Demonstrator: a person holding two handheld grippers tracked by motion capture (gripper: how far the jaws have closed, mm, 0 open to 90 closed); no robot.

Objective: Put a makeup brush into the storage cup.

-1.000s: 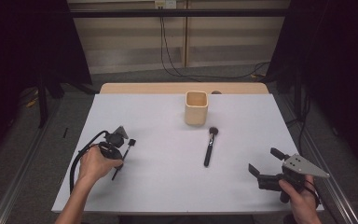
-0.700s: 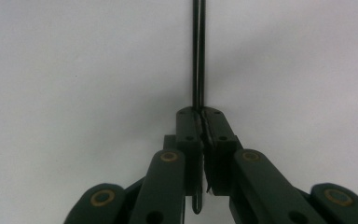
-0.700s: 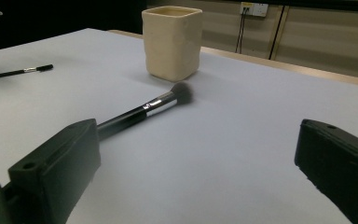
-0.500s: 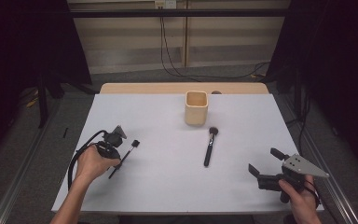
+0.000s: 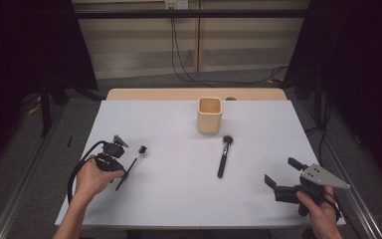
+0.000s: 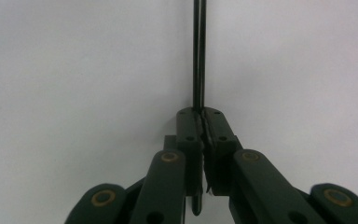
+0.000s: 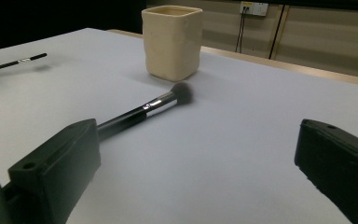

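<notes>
A thin black brush with a small dark tip [image 5: 131, 167] is gripped by its handle in the left gripper [image 5: 121, 171], whose jaws are shut tight on it, at the near left of the white table [image 5: 179, 199]. It has not been put in the square cream cup [image 5: 209, 115] at the far middle. A bigger black brush with a soft round head [image 5: 224, 155] is left lying near the cup. The right gripper [image 5: 284, 175] is held wide open and empty, near right.
</notes>
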